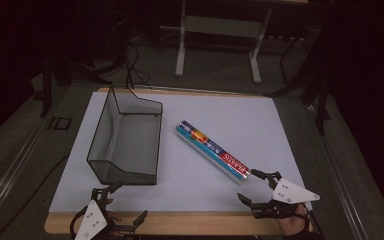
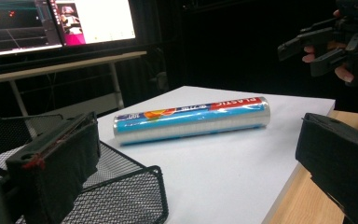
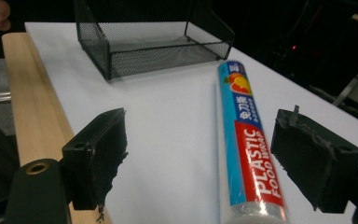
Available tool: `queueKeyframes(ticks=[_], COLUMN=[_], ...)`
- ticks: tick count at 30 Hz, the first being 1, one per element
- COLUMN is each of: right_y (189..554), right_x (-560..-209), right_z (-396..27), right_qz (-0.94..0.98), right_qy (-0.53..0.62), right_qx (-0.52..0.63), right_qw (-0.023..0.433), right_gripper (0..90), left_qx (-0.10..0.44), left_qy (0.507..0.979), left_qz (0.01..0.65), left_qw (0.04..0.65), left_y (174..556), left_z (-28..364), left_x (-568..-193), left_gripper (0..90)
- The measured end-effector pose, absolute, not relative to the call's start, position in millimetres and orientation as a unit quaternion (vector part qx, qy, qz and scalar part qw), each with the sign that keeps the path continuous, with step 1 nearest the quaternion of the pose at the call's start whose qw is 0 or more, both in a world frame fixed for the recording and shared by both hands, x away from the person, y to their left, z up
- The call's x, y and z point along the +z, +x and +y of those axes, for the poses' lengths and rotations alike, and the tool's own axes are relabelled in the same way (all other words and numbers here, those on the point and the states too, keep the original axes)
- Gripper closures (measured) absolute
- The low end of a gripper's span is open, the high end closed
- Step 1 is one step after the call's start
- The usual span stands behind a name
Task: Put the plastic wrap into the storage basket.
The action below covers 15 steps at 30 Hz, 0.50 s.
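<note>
Right gripper jaws apart, empty, just short of roll. Left gripper likewise apart, empty, by basket. Nothing grasped yet; roll on table, basket empty.

I take the wire basket as my landmark on the table. The roll of food wrap lies on the table to the right of the basket, apart from it, slanting from near the basket's far right corner down toward the near right. My left gripper sits just in front of the basket's near edge, at the table's front rim. My right gripper sits well right of the basket, at the roll's near end.
</note>
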State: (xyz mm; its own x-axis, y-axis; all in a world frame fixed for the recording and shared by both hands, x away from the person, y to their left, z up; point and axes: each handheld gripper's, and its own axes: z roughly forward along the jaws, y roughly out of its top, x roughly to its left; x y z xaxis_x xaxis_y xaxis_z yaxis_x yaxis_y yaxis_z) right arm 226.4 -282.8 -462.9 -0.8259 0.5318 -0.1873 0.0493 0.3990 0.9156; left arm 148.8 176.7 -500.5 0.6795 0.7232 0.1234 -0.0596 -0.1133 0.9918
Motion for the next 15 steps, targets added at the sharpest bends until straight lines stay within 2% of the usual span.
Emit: queueKeyframes(ticks=[3,5,15], right_y=[226.2,225.8,221.8], right_x=[-463.1,-462.6,-457.8], right_z=[-282.3,-280.6,-270.3], right_qz=[0.808,0.814,0.836], right_qy=[0.182,0.185,0.172], right_qx=[0.51,0.505,0.48], right_qw=[0.233,0.221,0.201], right_gripper=[17.8,13.9,12.2], left_qx=[0.319,0.319,0.322], left_qy=[0.677,0.68,0.684], left_qz=[0.244,0.243,0.237], left_qw=[0.617,0.614,0.61], left_y=[148.7,149.0,147.2], left_z=[176.5,176.1,175.1], left_x=[-500.3,-500.5,-501.2], left_gripper=[0.5,0.5,0.5])
